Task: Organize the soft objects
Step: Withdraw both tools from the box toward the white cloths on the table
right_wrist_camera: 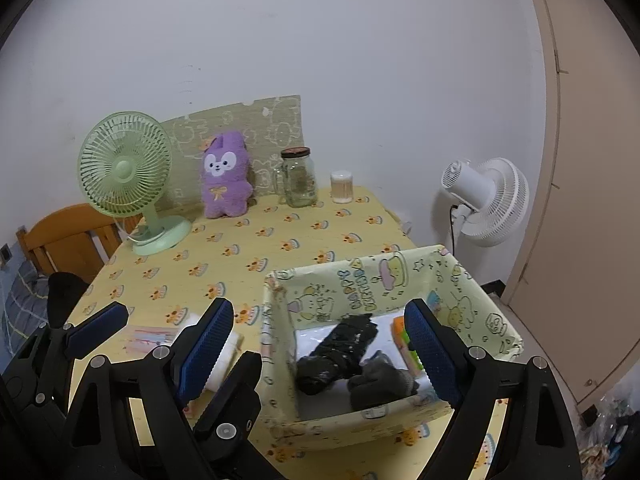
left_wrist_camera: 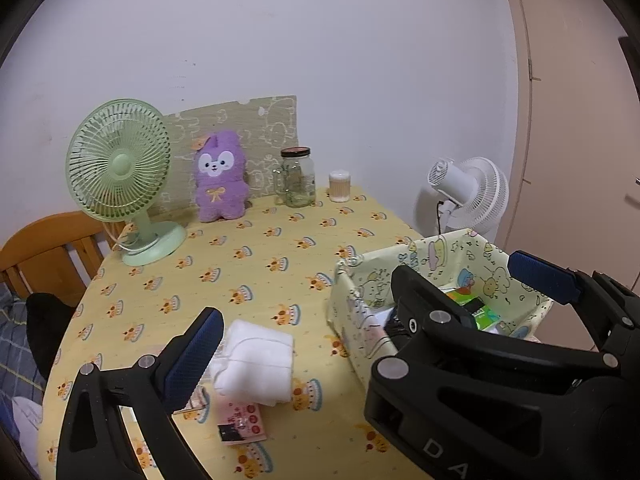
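While both grippers tilt down over the near edge of the table (right_wrist_camera: 280, 232), neither holds anything. Right gripper (right_wrist_camera: 320, 344): jaws spread wide, blue pads straddling the near wall of the fabric bin (right_wrist_camera: 276, 344), one pad outside at 9 o'clock, the other above the bin's inside at 3 o'clock. Left gripper (left_wrist_camera: 360, 300), seen from its own camera: jaws equally wide, nothing between them but tablecloth; its left pad hangs just beside the folded white cloth (left_wrist_camera: 256, 360).

Bin contents, right wrist view: a black bundle (right_wrist_camera: 340, 352) at centre, a grey soft item (right_wrist_camera: 380, 384) at its 5 o'clock, both lying on something white; coloured packets against the right wall (partly hidden by the pad).

On the cloth at 6 o'clock of the white fold, a small pink card (left_wrist_camera: 240, 424).

Mid-table bare of items. Far edge, against the patterned board (left_wrist_camera: 240, 128): green desk fan (left_wrist_camera: 120, 172) at 10 o'clock, purple plush rabbit (left_wrist_camera: 220, 176) upright at 11, glass jar (left_wrist_camera: 296, 176) at 12, small cotton-swab tub (left_wrist_camera: 340, 186) just to its right. White fan (left_wrist_camera: 468, 196) stands off the table at 2 o'clock.
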